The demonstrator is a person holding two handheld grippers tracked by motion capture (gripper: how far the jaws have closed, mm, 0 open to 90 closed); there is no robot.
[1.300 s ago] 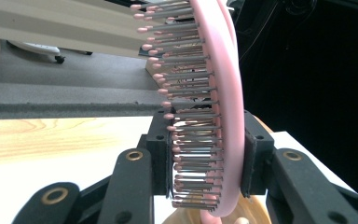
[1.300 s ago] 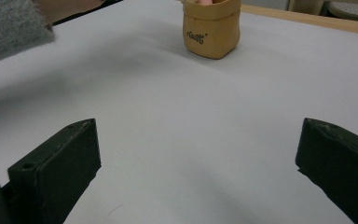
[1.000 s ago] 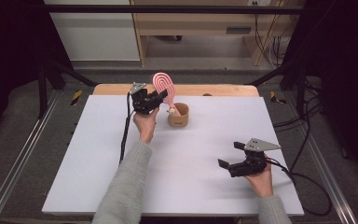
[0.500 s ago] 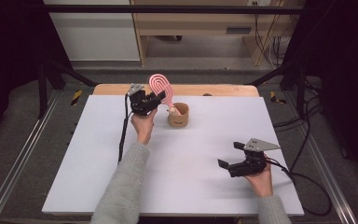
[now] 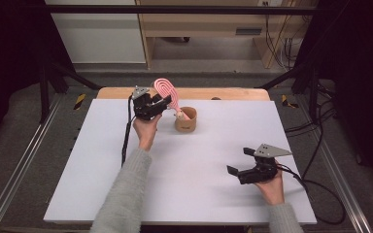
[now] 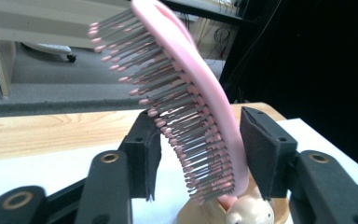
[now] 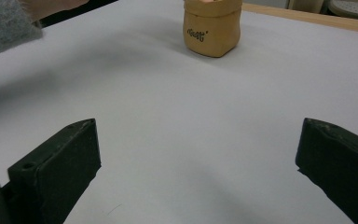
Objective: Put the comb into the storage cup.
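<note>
Pink hairbrush (image 6: 200,93) between parted fingers (image 6: 261,149)

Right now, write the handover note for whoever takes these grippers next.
Left gripper: jaws have just been opening around the pink hairbrush; pads stand apart from it on both sides, so it is released.
Right gripper: open, nothing between the jaws, low over the white table at the near right.
Things: the brush stands handle-down in the tan cup at the far middle of the table, leaning toward the left gripper. A small pale figure sits at the cup's rim.
Done: brush put in the cup.
Left: probably draw the left gripper back without knocking the brush.
</note>
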